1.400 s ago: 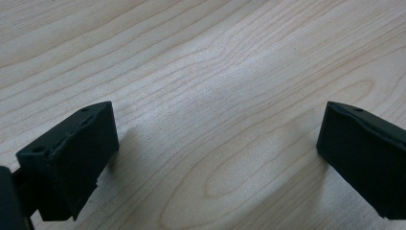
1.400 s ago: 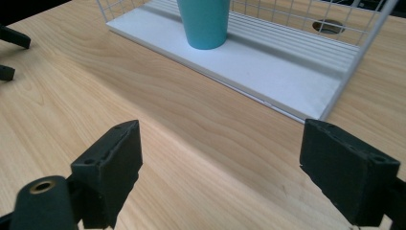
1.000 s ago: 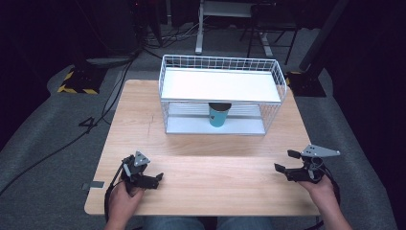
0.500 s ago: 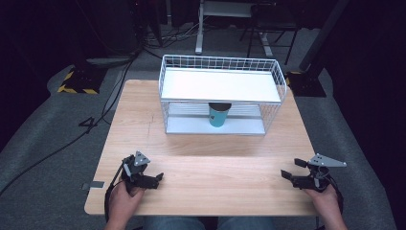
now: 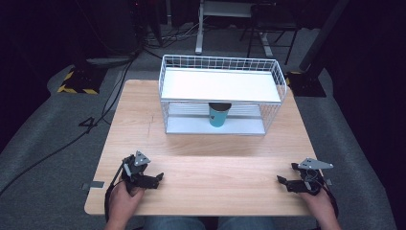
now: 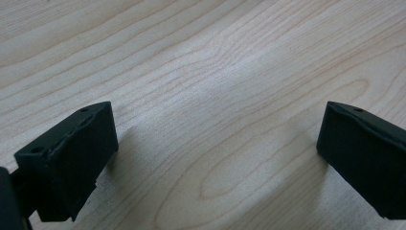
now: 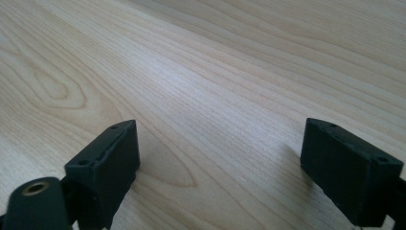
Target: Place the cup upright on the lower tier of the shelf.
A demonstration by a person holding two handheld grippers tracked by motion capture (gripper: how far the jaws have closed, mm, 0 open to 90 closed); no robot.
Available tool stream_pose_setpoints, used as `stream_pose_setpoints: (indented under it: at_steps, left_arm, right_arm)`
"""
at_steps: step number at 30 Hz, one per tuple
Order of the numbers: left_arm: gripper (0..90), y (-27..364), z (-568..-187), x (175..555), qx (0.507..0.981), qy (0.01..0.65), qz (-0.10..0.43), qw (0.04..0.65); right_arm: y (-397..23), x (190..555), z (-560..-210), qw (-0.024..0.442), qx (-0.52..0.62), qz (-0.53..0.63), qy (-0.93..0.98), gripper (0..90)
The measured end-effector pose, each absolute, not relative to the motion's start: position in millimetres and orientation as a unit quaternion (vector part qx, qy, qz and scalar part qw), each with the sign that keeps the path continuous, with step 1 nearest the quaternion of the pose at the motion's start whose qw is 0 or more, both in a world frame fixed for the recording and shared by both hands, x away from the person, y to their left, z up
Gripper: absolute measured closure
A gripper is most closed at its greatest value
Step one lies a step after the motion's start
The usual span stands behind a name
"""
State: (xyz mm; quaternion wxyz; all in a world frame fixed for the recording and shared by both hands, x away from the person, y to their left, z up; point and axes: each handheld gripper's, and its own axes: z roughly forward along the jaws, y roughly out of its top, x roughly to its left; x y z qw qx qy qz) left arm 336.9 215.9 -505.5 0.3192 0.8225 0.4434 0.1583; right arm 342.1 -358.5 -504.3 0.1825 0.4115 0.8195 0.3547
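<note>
A teal cup (image 5: 219, 115) with a dark rim stands upright on the lower shelf of a white wire rack (image 5: 220, 98) at the back of the wooden table (image 5: 206, 158). My left gripper (image 5: 155, 178) rests near the front left corner, open, with bare wood between its jaws in the left gripper view (image 6: 215, 143). My right gripper (image 5: 282, 182) rests near the front right corner, also open, its jaws wide apart over bare wood in the right gripper view (image 7: 220, 153). Both are far from the cup.
The rack has a white top shelf (image 5: 218, 85) with raised wire sides. Grey floor surrounds the table. A yellow-black striped block (image 5: 76, 81) and cables lie on the floor at the far left. Desk legs stand behind the table.
My right gripper has come down and toward the table's front right edge, settling lower. The left gripper has stayed in place. The cup has not moved.
</note>
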Motion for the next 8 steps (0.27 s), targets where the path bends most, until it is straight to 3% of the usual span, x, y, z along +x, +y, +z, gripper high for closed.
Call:
stream_pose_setpoints:
  at_steps: [8]
  left_arm:
    - [0.8, 215.9, -505.6, 337.5, 0.823, 0.442, 0.157, 0.32]
  right_arm:
    - [-355.2, 346.0, -505.0, 0.179, 0.416, 0.351, 0.82, 7.2]
